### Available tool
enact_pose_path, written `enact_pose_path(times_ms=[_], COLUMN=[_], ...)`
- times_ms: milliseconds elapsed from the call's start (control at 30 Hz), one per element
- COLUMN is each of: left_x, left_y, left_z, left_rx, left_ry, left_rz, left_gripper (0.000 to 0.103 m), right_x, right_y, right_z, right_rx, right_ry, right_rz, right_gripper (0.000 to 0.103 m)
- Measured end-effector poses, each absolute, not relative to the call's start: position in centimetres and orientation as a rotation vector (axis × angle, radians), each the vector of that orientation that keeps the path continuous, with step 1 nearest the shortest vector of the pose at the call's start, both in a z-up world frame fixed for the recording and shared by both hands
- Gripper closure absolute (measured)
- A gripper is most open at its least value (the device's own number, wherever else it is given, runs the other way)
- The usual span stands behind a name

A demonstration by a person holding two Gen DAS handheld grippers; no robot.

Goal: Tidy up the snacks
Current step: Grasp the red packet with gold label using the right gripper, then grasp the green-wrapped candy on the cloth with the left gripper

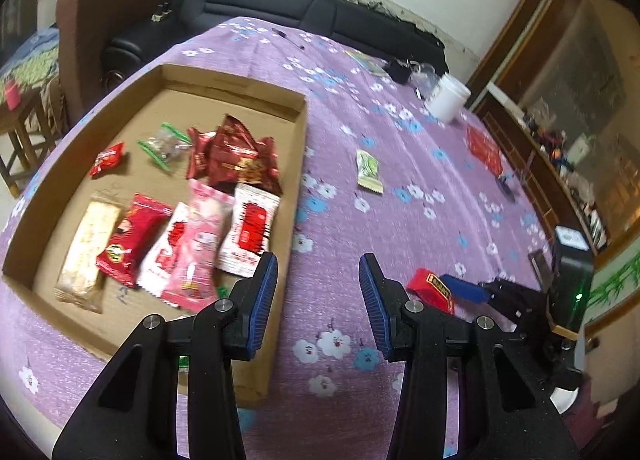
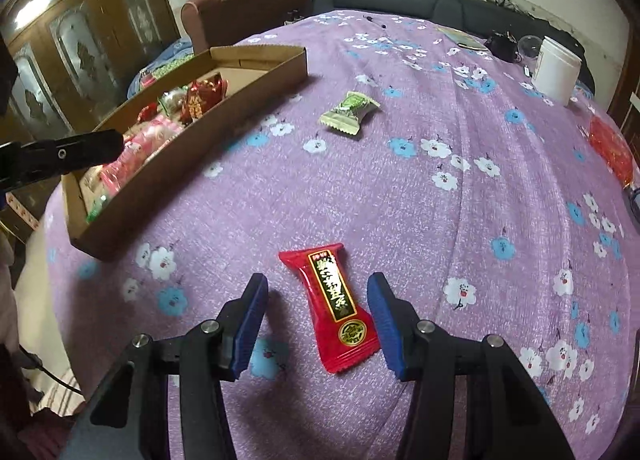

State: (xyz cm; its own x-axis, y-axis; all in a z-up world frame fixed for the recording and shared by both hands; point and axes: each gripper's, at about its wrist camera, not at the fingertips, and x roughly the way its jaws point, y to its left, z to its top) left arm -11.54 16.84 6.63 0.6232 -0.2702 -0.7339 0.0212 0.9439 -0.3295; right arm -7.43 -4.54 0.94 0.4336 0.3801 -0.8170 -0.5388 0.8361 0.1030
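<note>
A shallow cardboard tray (image 1: pixel 298 163) (image 2: pixel 224 107) lies on the purple flowered tablecloth and holds several wrapped snacks, red, pink, white and tan. My left gripper (image 1: pixel 318 288) is open and empty, above the tray's near right corner. My right gripper (image 2: pixel 318 316) is open, its fingers on either side of a red candy packet (image 2: pixel 332 308) lying on the cloth; the packet also shows in the left wrist view (image 1: pixel 432 288). A green-and-white candy (image 1: pixel 369 171) (image 2: pixel 350 111) lies loose to the right of the tray. A red packet (image 1: pixel 485 149) (image 2: pixel 610 147) lies further right.
A white jar (image 1: pixel 447 96) (image 2: pixel 555 71), a black object (image 2: pixel 502 44) and a pen (image 1: pixel 288 37) sit at the table's far side. A dark sofa (image 1: pixel 320 7) and a brown armchair (image 1: pixel 116 11) stand behind. Wooden cabinets line the side wall.
</note>
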Motion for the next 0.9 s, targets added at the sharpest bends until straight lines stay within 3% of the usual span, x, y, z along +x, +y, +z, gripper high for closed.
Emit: enact_pose_path(times_ms=[100, 500, 900], left_x=[-11.2, -10.4, -9.7], left_y=[15.7, 11.3, 9.2], left_z=[6.3, 4.8, 3.6], left_rx=[-0.279, -0.046, -0.005], left_ry=[0.901, 0.942, 0.982], left_rz=[-0.172, -0.087, -0.106], left_gripper=[0.061, 0.061, 0.061], right_x=[-7.0, -2.9, -2.9], right_y=[-4.6, -9.1, -9.2], right_z=[1.0, 0.7, 0.6], right_rx=[-0.200, -0.019, -0.002], right_ry=[0.971, 0.915, 0.910], right_rz=[0.551, 0.442, 0.437], right_gripper=[0.079, 0.080, 0.080])
